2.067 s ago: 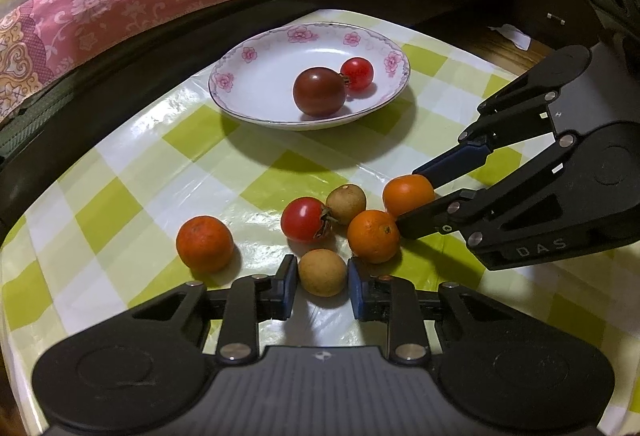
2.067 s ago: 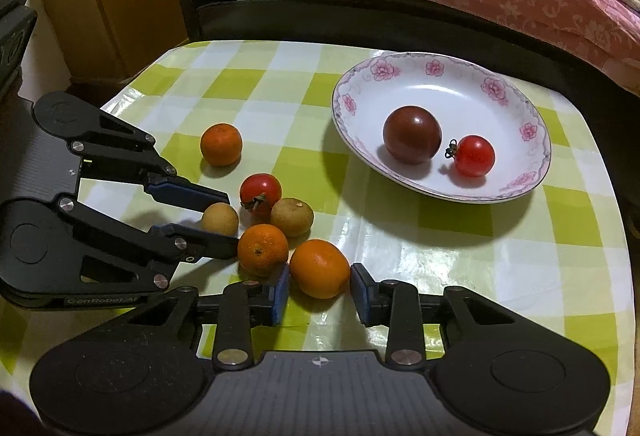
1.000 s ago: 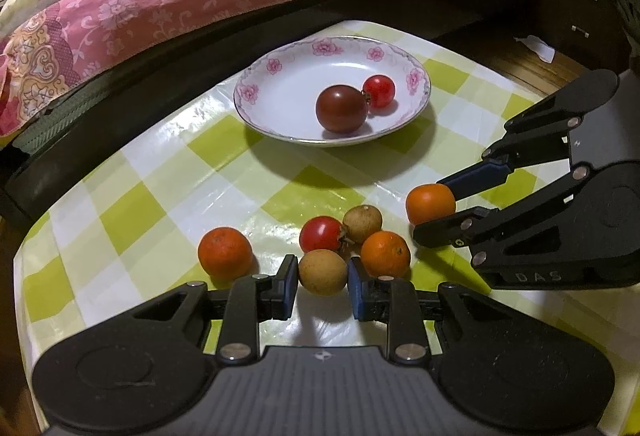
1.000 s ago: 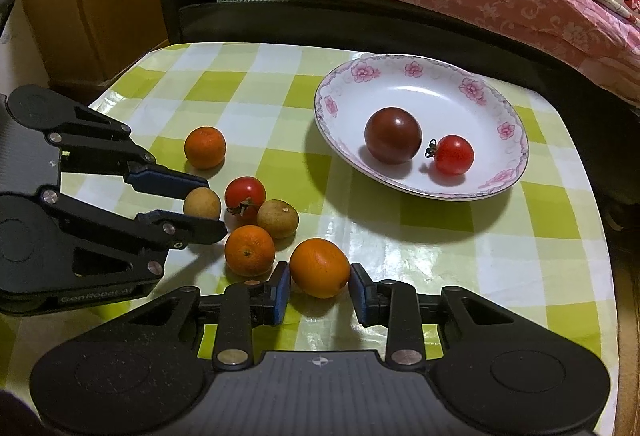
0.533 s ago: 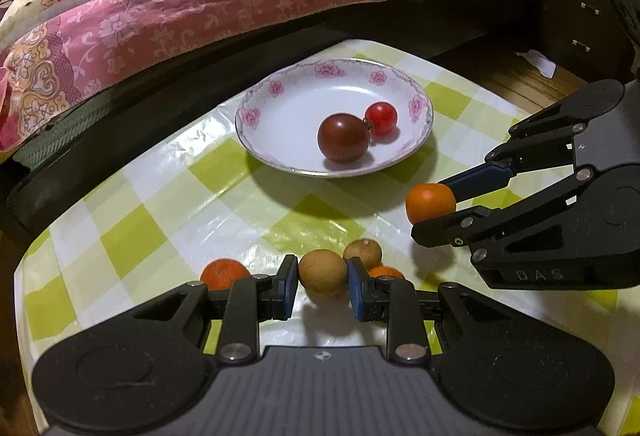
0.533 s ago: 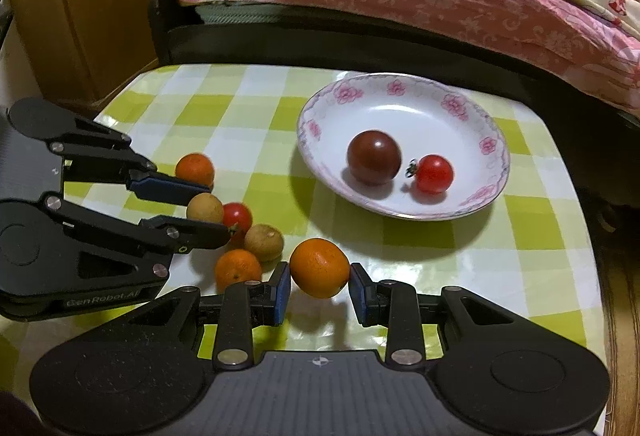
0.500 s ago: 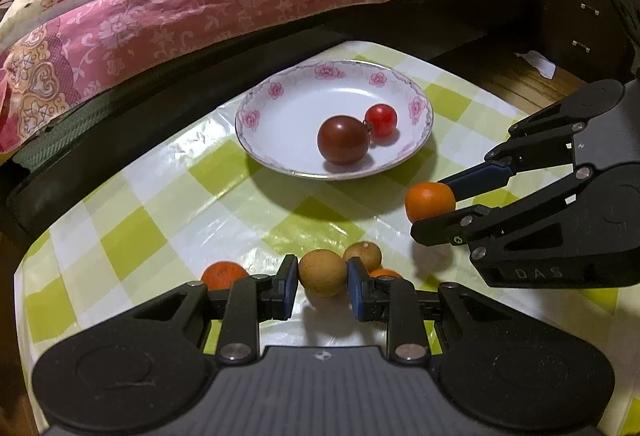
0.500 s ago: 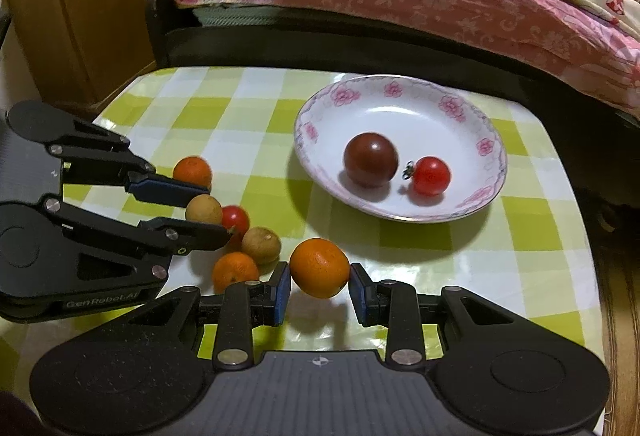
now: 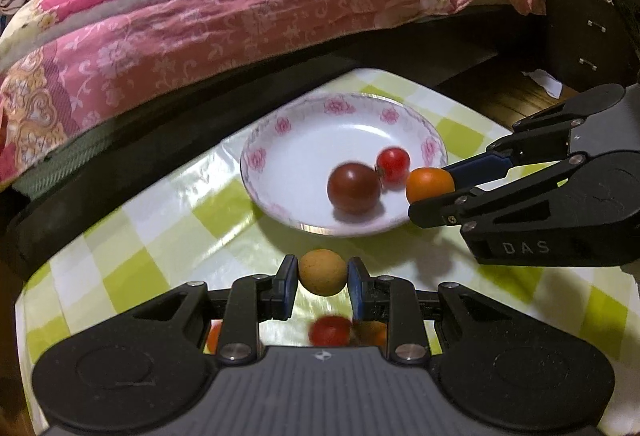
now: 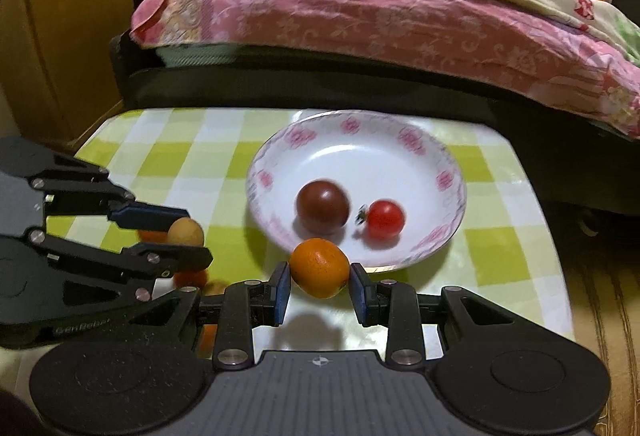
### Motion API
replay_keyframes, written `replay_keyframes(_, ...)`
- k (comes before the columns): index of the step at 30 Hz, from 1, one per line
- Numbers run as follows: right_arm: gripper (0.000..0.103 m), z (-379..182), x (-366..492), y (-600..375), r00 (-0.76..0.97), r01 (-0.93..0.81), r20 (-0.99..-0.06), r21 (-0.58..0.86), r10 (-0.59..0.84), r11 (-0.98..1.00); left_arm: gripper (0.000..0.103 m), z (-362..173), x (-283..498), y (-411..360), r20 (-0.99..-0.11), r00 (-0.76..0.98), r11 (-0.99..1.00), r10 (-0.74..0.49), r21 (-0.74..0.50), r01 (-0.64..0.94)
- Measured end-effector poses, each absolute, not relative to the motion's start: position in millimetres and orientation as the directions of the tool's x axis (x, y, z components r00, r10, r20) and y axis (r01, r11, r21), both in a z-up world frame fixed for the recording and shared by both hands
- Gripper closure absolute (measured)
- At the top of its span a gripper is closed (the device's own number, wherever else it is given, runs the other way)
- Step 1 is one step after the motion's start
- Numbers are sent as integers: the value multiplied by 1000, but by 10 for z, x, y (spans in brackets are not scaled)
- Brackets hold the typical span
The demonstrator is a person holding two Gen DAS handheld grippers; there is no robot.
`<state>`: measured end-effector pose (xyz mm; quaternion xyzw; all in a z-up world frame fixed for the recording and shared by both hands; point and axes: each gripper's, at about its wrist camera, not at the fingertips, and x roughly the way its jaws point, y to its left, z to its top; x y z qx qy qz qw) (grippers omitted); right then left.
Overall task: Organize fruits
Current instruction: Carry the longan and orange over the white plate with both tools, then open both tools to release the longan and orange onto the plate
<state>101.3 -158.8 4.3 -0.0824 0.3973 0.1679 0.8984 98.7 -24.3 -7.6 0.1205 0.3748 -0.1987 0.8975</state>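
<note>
My left gripper [image 9: 322, 278] is shut on a tan longan [image 9: 323, 272], held above the table short of the plate; it also shows in the right wrist view [image 10: 185, 232]. My right gripper [image 10: 319, 282] is shut on an orange tangerine [image 10: 319, 268], lifted at the near rim of the white flowered plate [image 10: 450, 179]; the tangerine also shows in the left wrist view [image 9: 430, 183]. The plate [image 9: 288, 139] holds a dark tomato [image 9: 353, 187] and a small red tomato [image 9: 393, 163]. A red tomato [image 9: 330, 330] and orange fruit lie on the table below my left gripper, partly hidden.
The table wears a green and white checked cloth [image 10: 192, 155]. A bed with a pink quilt [image 9: 200, 15] stands right behind the table. A wooden cabinet [image 10: 60, 35] is at the left of the right wrist view. A dark drawer unit [image 9: 580, 35] stands at the right.
Both grippers have risen and moved toward the plate with their fruit. The tangerine has gone from over the cloth to the plate's rim. The loose fruit has dropped below the left gripper.
</note>
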Motion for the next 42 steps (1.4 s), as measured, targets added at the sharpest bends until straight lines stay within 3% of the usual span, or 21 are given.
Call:
replay_keyframes(32,74,-218,1502,-1722,634,-327,-749,-34,193,944,68,-237,1510,-496,-717,653,888,-243,106,447)
replay_keyframes(42,66,-180,1502,-1738,648,-316,-738,-36,188,948,66,-175,1508,-471,-708,662,896,-248,91,434)
